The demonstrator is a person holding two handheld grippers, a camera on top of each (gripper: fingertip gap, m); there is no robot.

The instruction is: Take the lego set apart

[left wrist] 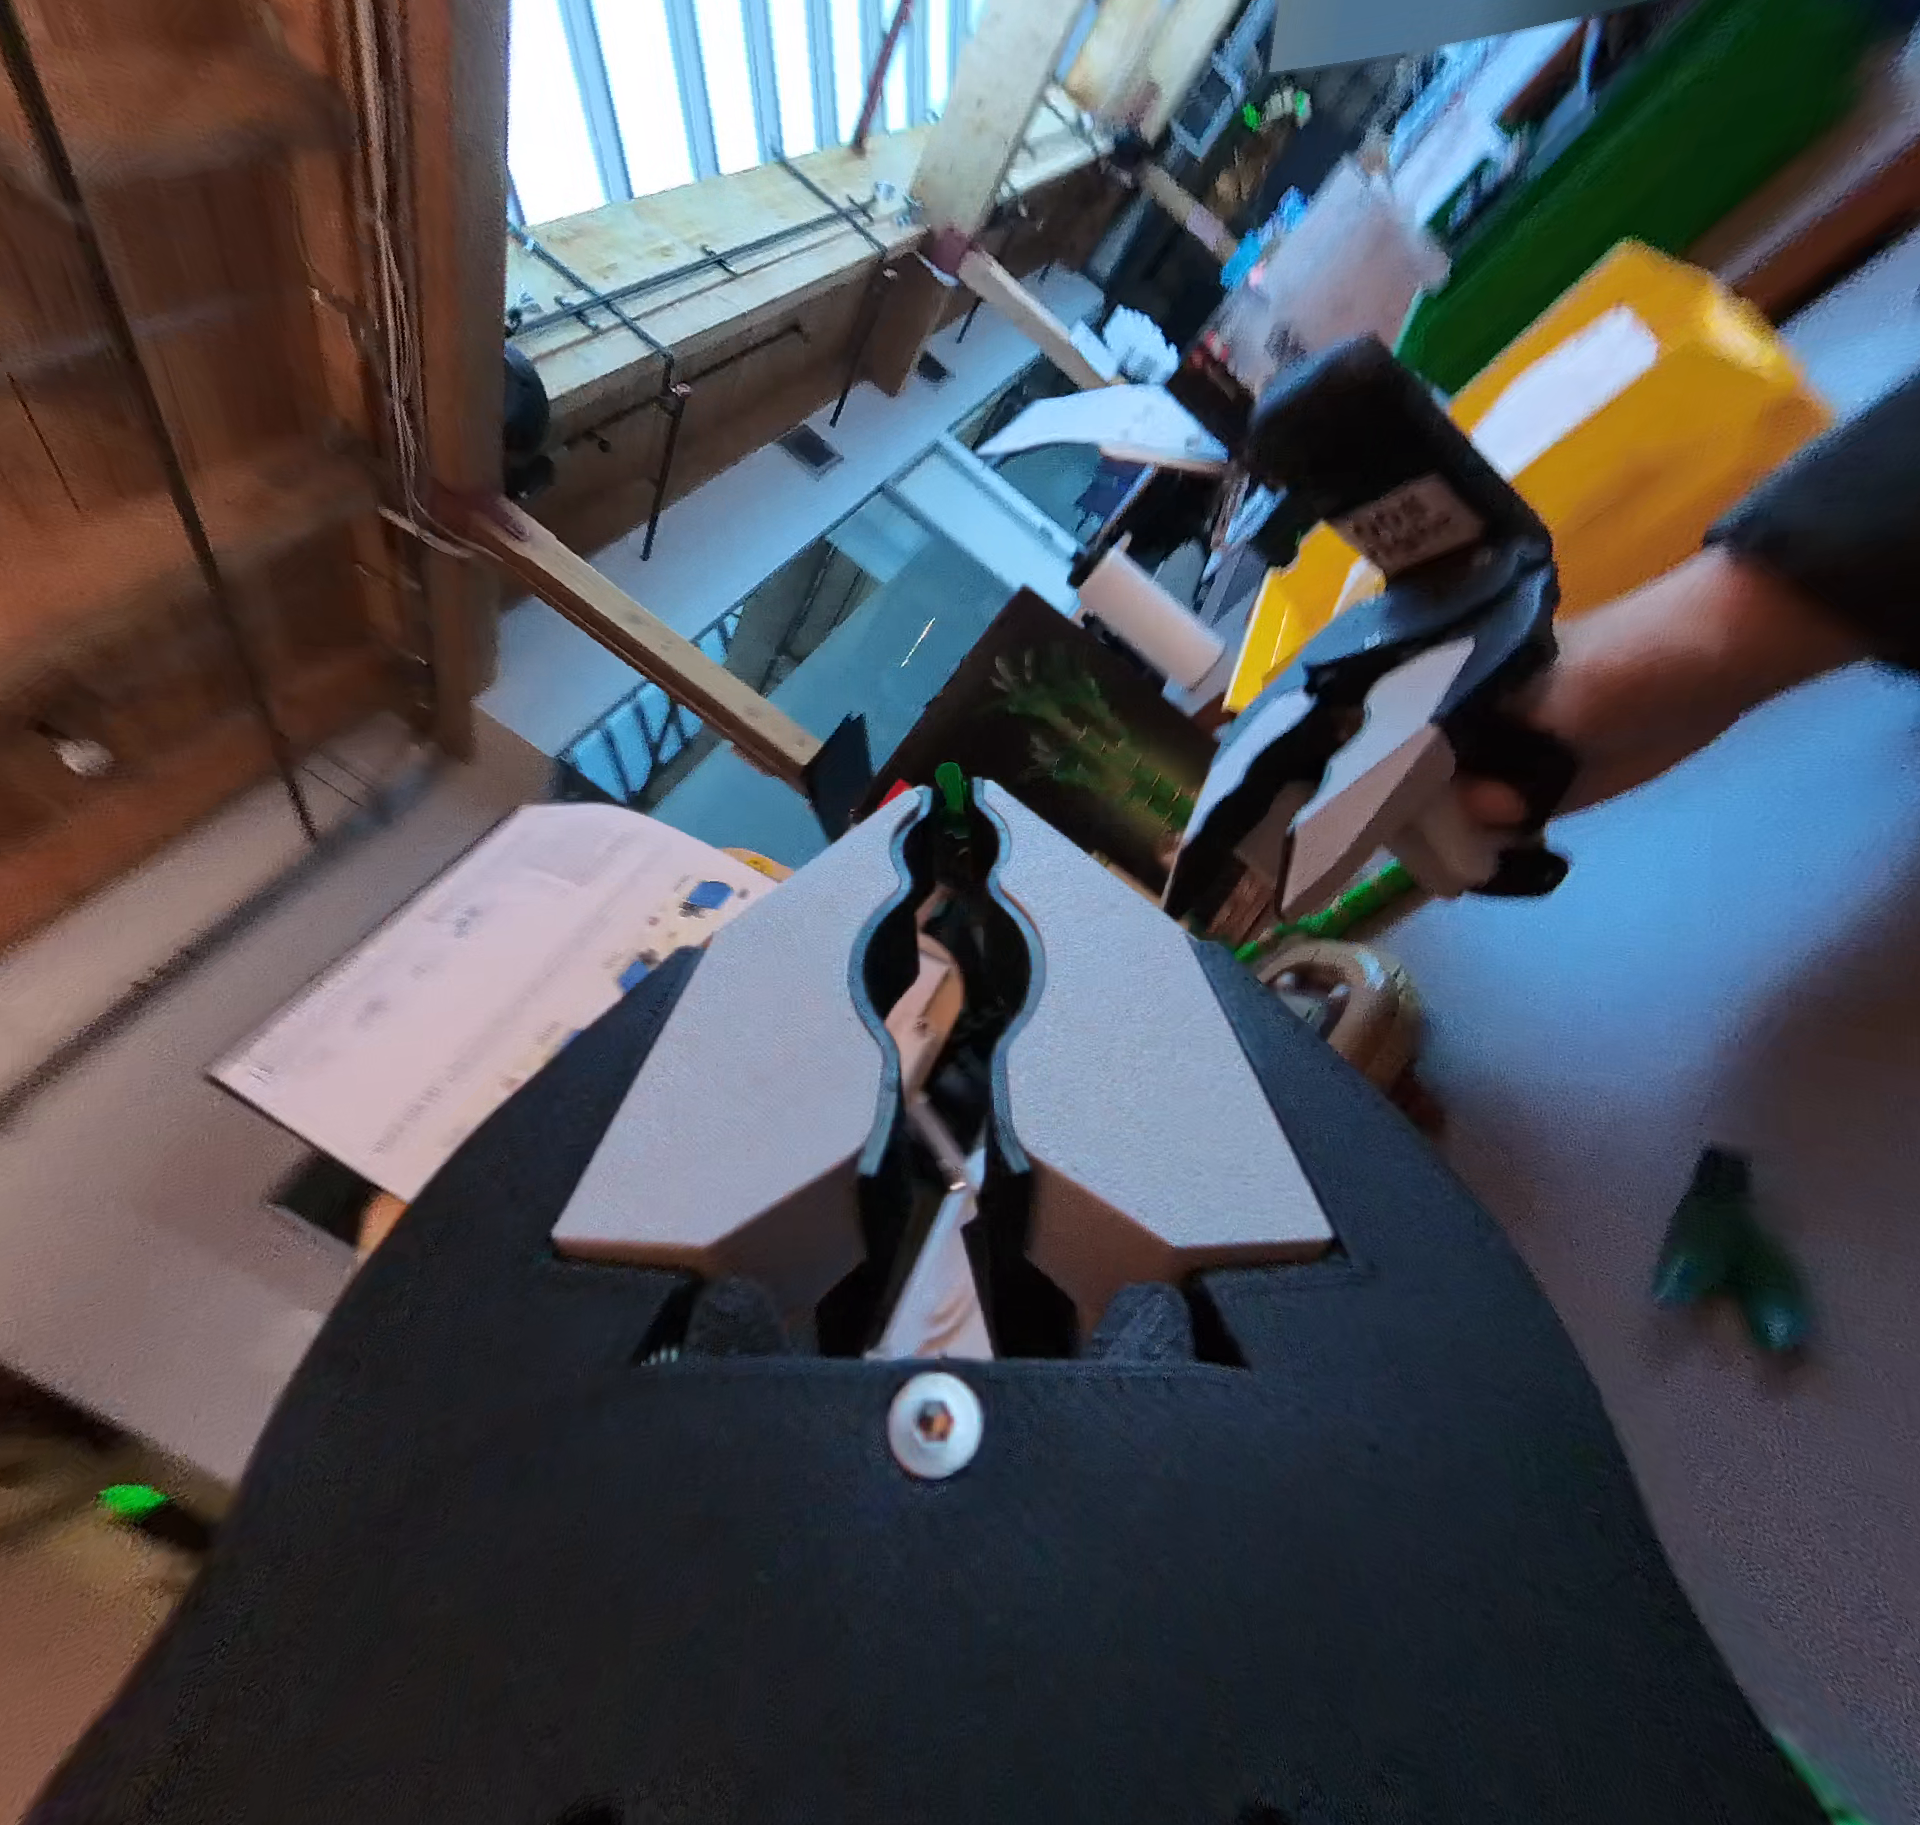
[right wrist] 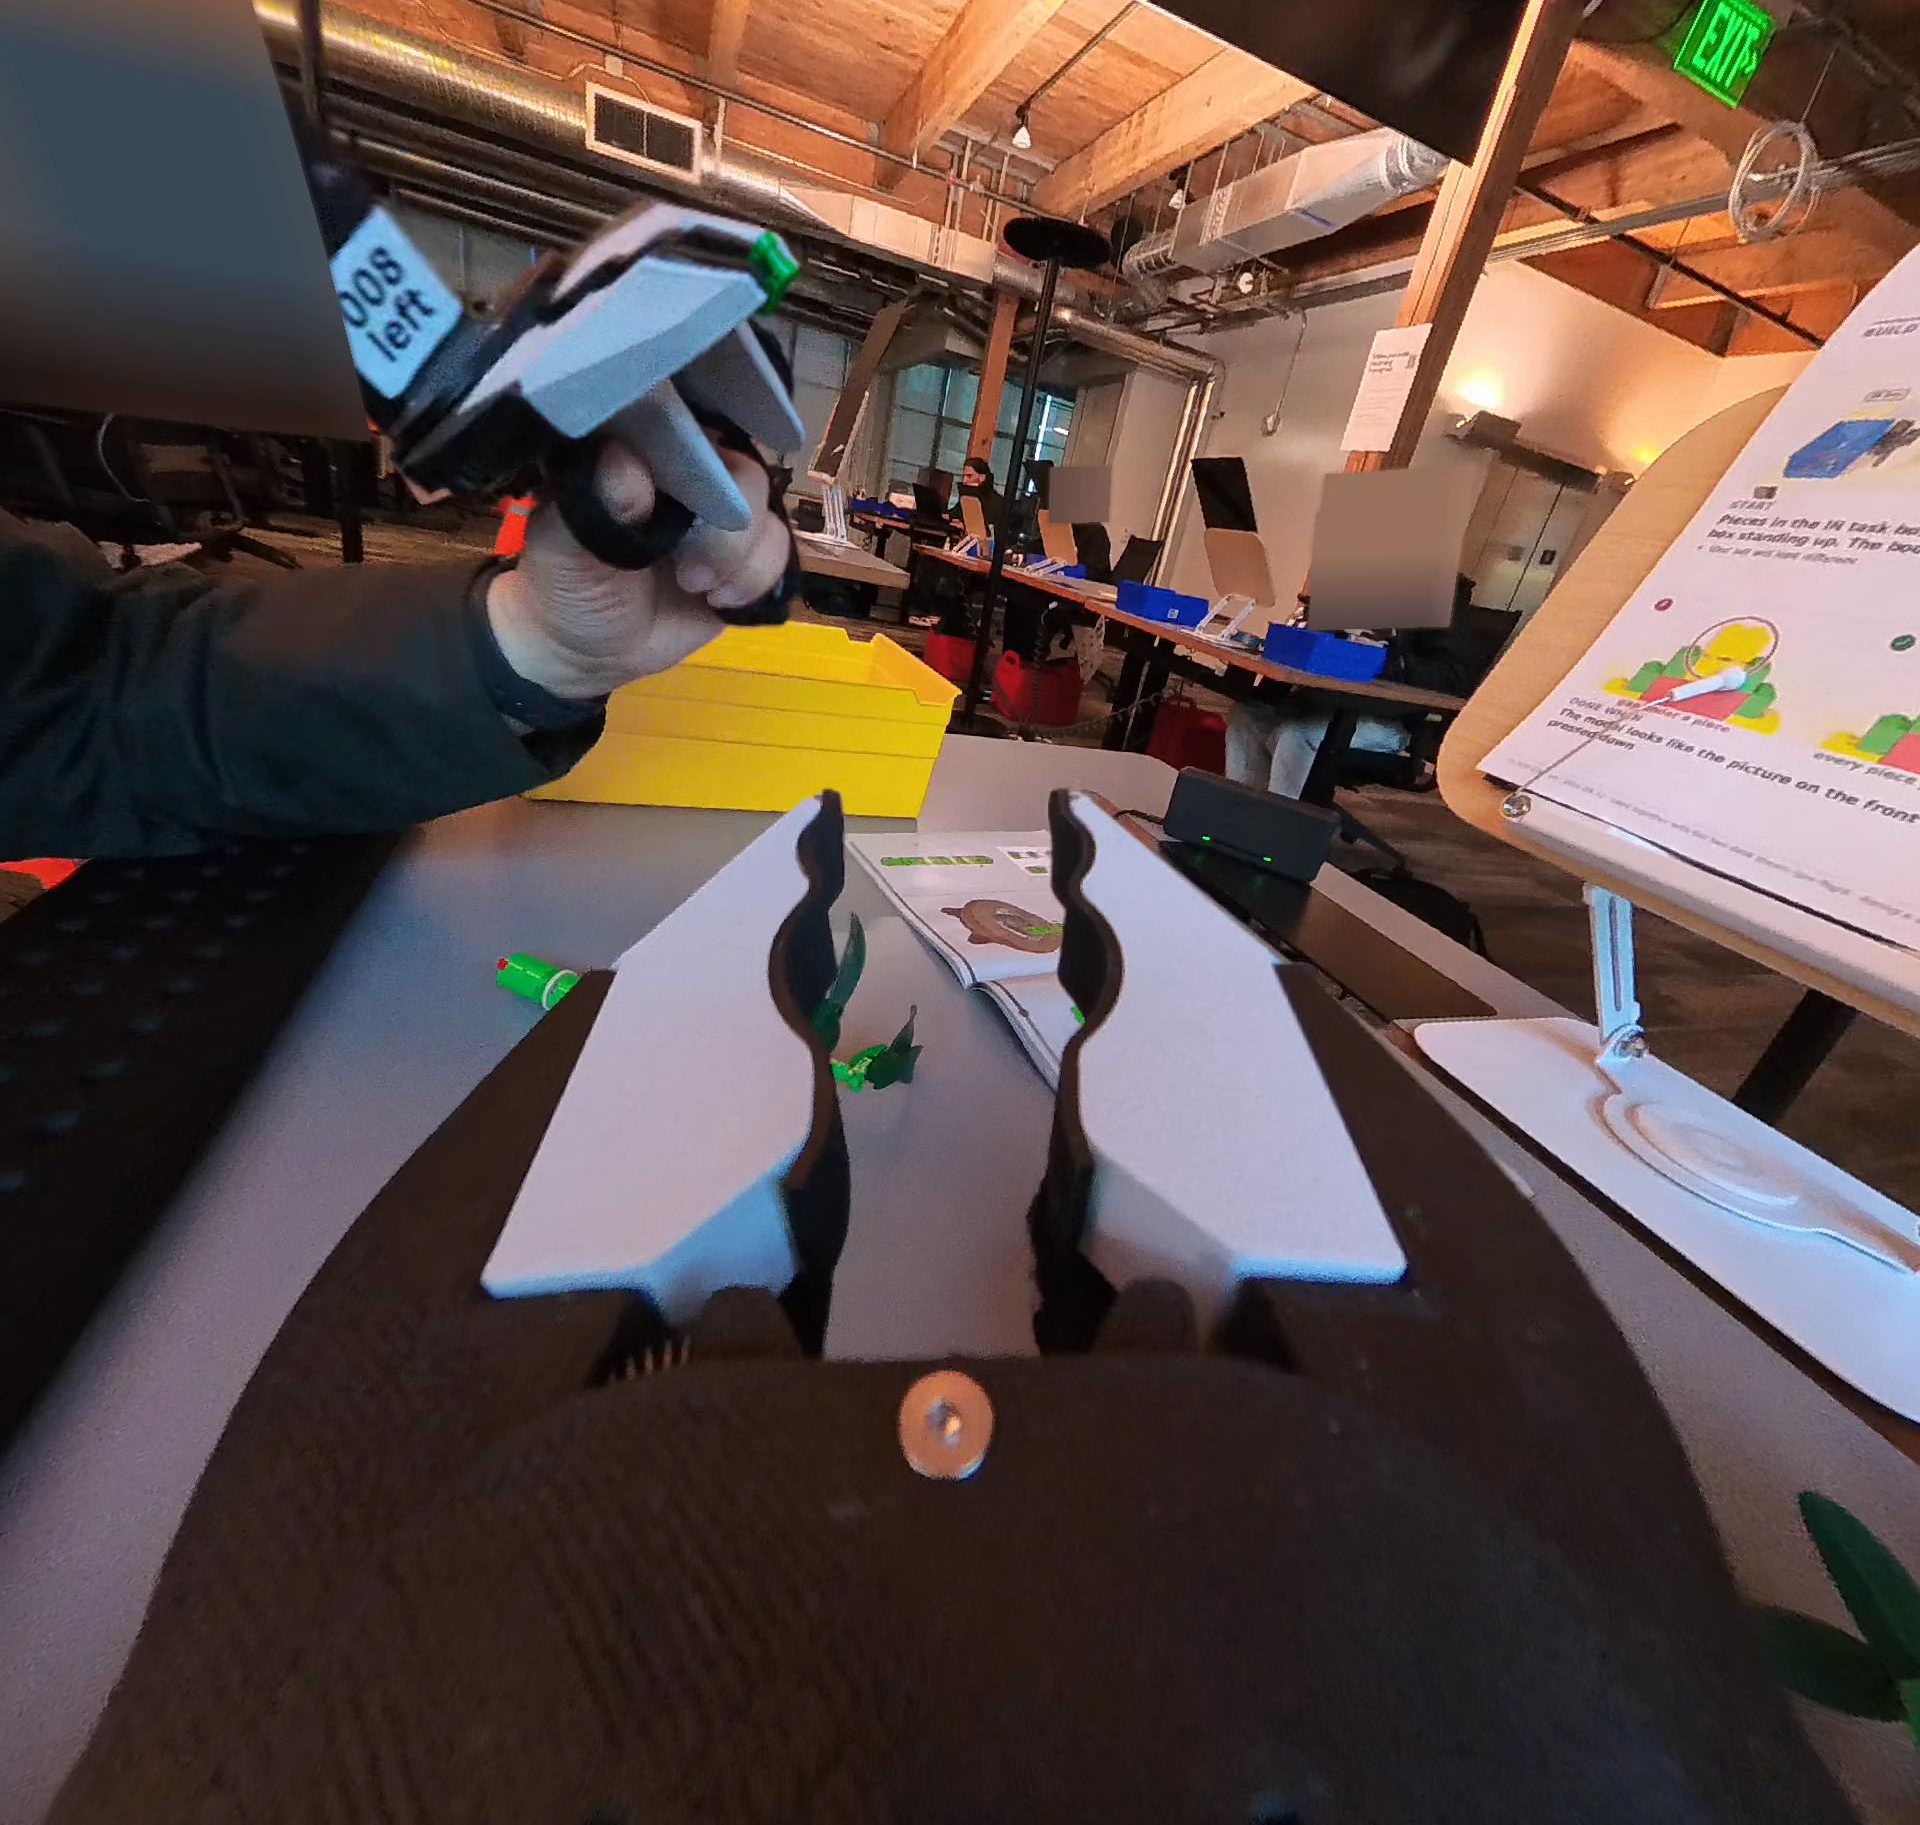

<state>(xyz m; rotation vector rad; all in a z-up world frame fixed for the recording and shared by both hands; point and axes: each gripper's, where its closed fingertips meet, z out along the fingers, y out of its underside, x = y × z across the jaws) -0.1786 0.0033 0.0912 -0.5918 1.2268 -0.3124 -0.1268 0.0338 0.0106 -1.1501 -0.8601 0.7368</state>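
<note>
**Green piece held aloft over the table**

My left gripper (right wrist: pixel 774 263), raised high, pinches a small green lego piece (left wrist: pixel 951 788) at its fingertips. My right gripper (right wrist: pixel 940 819), low over the grey table (right wrist: pixel 364 996), has jaws apart w/ nothing between. Loose green bits (right wrist: pixel 878 1058) lie on the table just ahead of it, beside an open booklet (right wrist: pixel 977 918). Yellow bins (right wrist: pixel 769 726) sit at the far edge.

Glossy green plastic brick (right wrist: pixel 773 269), matt grey tabletop (right wrist: pixel 416 996), paper booklet (right wrist: pixel 977 918), rough wooden ceiling (right wrist: pixel 831 19).
</note>
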